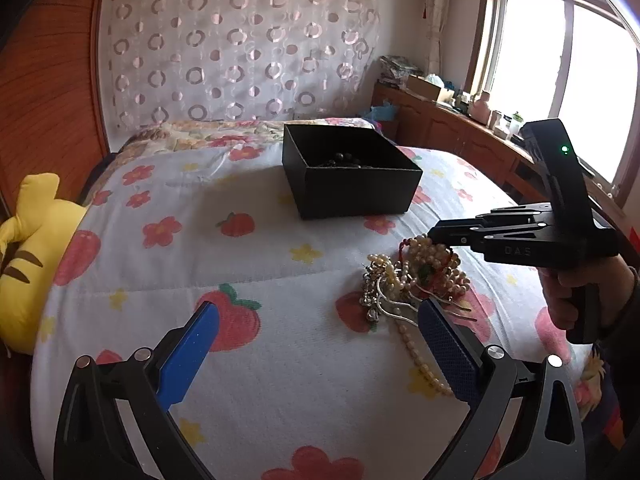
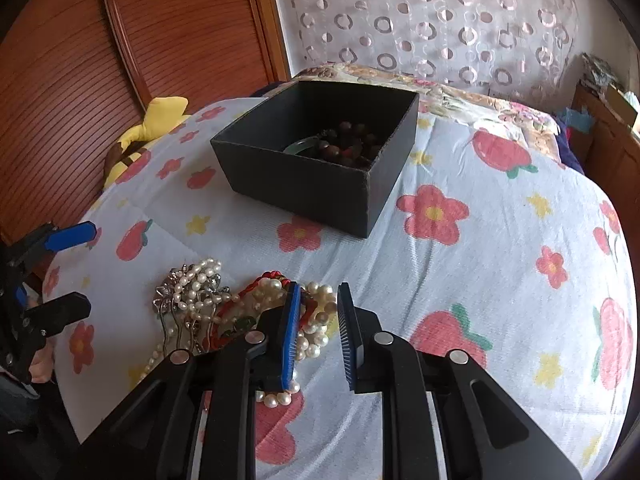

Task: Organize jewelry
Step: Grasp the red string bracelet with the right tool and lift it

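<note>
A pile of jewelry lies on the flowered bedspread: pearl strands, a red cord bracelet and silver pieces; it also shows in the right wrist view. A black open box stands beyond it and holds dark beads and a green bangle. My right gripper is open a little, low over the right edge of the pile, with pearls between and beside its blue pads. My left gripper is wide open and empty, just short of the pile.
A yellow plush toy lies at the bed's left edge. A wooden wardrobe stands on the left. A wooden counter with clutter runs under the window on the right. A curtain with rings hangs behind the bed.
</note>
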A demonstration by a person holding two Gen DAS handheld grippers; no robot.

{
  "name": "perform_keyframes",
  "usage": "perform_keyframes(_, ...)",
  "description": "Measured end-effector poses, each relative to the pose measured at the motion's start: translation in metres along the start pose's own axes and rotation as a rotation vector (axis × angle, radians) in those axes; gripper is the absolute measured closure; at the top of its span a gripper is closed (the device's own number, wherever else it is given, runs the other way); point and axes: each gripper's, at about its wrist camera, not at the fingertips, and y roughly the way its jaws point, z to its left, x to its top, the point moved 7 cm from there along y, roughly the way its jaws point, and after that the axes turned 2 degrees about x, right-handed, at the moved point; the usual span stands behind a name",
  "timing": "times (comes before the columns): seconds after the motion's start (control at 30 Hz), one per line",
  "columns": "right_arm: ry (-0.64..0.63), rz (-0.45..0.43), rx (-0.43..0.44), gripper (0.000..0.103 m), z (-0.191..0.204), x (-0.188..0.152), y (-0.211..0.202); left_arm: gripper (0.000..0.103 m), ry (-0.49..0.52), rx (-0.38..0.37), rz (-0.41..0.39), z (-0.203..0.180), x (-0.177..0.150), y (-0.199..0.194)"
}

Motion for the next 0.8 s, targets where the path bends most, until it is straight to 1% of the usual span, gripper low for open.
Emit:
perform_keyframes(0.2,0.005,0.014,0.029,0.082,0.005,0.0,-0.002,0.008,0.0,0.0,0.001,0.0,-0.001,-0.001)
perform_keyframes(0.3,-0.014,0.024,0.021,0.082,0.008,-0.003,-0.001,0.008,0.003,-0.001,0.003,-0.001,-0.001,-0.001)
perform_keyframes(0.4,0.0,0.027,0.04,0.082,0.007,-0.004,0.0,0.008,0.001,0.001,0.005,-0.001,-0.002,-0.001)
perform_keyframes(0.43,0.004,0.031,0.049,0.084,0.007,-0.004,0.0,0.008,0.001,0.002,0.006,-0.001,-0.002,0.0)
perform_keyframes(0.47,0.006,0.034,0.057,0.093,0.007,-0.004,0.001,0.008,0.0,0.002,0.007,-0.001,-0.002,-0.001)
perform_keyframes(0.5,0.003,0.035,0.068,0.094,0.008,-0.005,0.001,0.008,0.0,0.002,0.008,-0.001,-0.003,0.0)
perform_keyframes(0.6,-0.03,-0.002,0.064,0.095,0.014,-0.003,-0.008,0.008,0.002,0.0,0.007,-0.002,-0.002,0.001)
perform_keyframes(0.7,-0.052,-0.062,0.053,0.095,0.021,0.005,-0.025,0.008,0.006,0.0,0.012,-0.003,-0.004,0.004)
perform_keyframes(0.8,-0.087,-0.12,0.024,0.095,0.028,0.015,-0.046,0.008,0.012,-0.003,0.017,-0.005,-0.007,0.006)
